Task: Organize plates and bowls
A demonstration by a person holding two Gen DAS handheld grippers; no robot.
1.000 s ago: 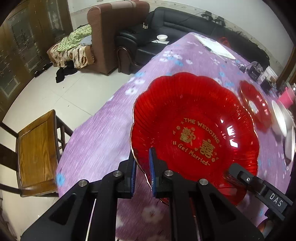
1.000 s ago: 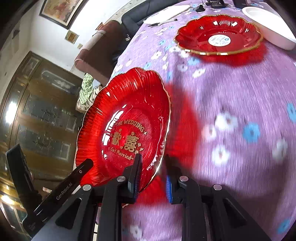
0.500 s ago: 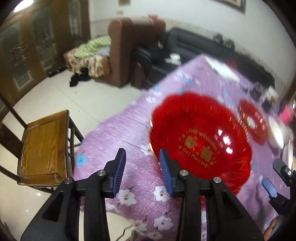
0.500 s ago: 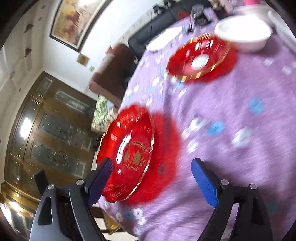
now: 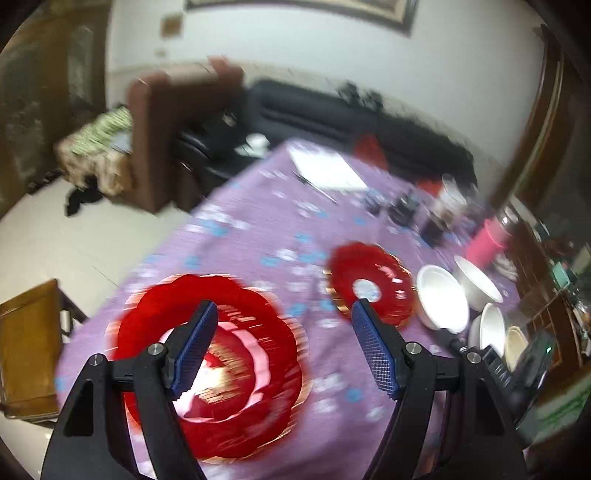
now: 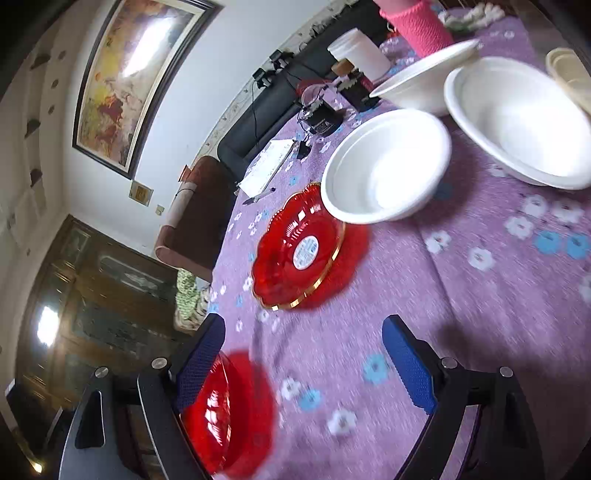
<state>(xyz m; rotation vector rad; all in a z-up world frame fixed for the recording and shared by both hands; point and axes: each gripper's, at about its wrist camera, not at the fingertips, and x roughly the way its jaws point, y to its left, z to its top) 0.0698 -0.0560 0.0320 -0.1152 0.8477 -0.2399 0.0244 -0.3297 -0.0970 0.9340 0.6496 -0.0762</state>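
Observation:
A large red scalloped plate [image 5: 236, 369] lies on the purple flowered tablecloth [image 5: 258, 229], blurred, below and behind my left gripper [image 5: 284, 306]. The jaws of that gripper are opening and hold nothing. In the right wrist view the same plate [image 6: 229, 410] sits at the lower left, beside the left finger of my right gripper [image 6: 304, 321], which is open and empty. A smaller red plate [image 6: 299, 247] with a white label lies ahead of both grippers. Beyond it stand three white bowls [image 6: 384, 166], [image 6: 517, 118], [image 6: 424, 85].
A pink cup [image 6: 417, 26], small dark devices [image 6: 321, 118], a white tub [image 6: 358, 51] and a notepad with a pen [image 5: 325, 170] crowd the far end of the table. A cream bowl [image 6: 569, 74] sits far right. A wooden chair [image 5: 26, 350] stands beside the near left table edge.
Both grippers have let go of the large red plate, which now rests on the cloth. Both have opened wide, risen and swung towards the small red plate and the bowls.

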